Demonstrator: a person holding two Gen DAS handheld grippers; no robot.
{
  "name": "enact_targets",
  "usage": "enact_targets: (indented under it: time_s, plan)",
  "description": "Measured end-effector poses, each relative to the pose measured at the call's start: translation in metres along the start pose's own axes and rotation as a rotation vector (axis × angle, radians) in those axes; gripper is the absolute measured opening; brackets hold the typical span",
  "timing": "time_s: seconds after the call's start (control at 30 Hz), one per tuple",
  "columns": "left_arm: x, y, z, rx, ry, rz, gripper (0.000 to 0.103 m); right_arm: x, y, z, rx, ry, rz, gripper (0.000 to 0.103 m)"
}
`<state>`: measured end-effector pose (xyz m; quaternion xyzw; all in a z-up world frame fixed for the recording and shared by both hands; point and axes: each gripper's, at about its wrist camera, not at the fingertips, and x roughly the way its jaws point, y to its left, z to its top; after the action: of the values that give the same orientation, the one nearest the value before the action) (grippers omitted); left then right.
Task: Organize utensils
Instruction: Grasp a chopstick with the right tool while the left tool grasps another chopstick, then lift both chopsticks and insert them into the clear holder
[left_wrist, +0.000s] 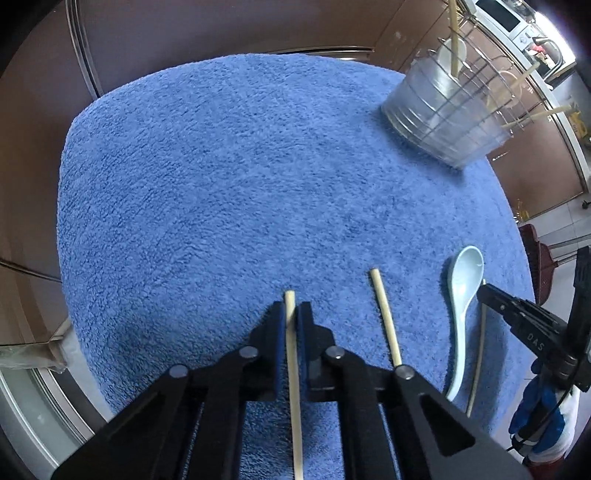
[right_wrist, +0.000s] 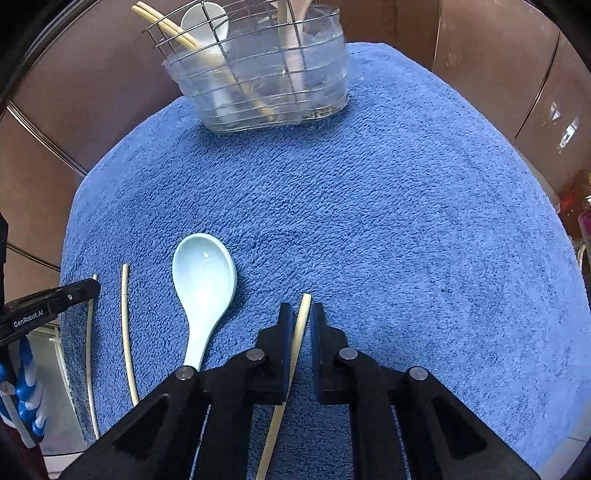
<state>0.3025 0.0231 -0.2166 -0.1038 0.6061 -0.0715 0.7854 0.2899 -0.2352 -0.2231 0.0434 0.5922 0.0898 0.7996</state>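
Blue towel (left_wrist: 229, 177) covers the table, everything sits on it. Wire utensil holder (right_wrist: 266, 74) with clear plastic liner stands at the far edge of the towel, already holding chopsticks and a white spoon (right_wrist: 207, 22); in the left wrist view it is far right. Left gripper (left_wrist: 290, 317) low over the towel, jaws narrowed around the leftmost chopstick (left_wrist: 291, 354), which runs straight between the pads; pads look touching or nearly so, can't tell if it's truly clamped. Right gripper (right_wrist: 301, 319) also low, jaws slightly apart, straddling the rightmost chopstick (right_wrist: 301, 321); stick lies against the left pad with a visible gap to the right pad, so not clamped. Pale blue ceramic spoon (right_wrist: 203, 288) lies bowl-up, between the two grippers, just left of the right gripper. One more loose chopstick (right_wrist: 125, 325) lies between the spoon and the left gripper, parallel to the others. All loose utensils near edge of towel, well apart from the holder.
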Motion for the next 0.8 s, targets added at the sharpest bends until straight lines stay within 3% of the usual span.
enact_targets:
  time_s: [0.2, 0.33, 0.8]
  plan:
    - [-0.012, 0.001, -0.008, 0.015, -0.057, 0.006, 0.005, -0.008, -0.004, -0.006, 0.022, -0.036, 0.036, 0.007]
    - [-0.035, 0.000, -0.017, 0.027, -0.139, -0.022, 0.005, -0.029, -0.003, -0.014, 0.007, -0.085, 0.056, 0.007]
    - [-0.140, -0.016, -0.073, 0.123, -0.415, -0.043, 0.005, -0.153, 0.013, -0.078, -0.068, -0.381, 0.118, 0.005]
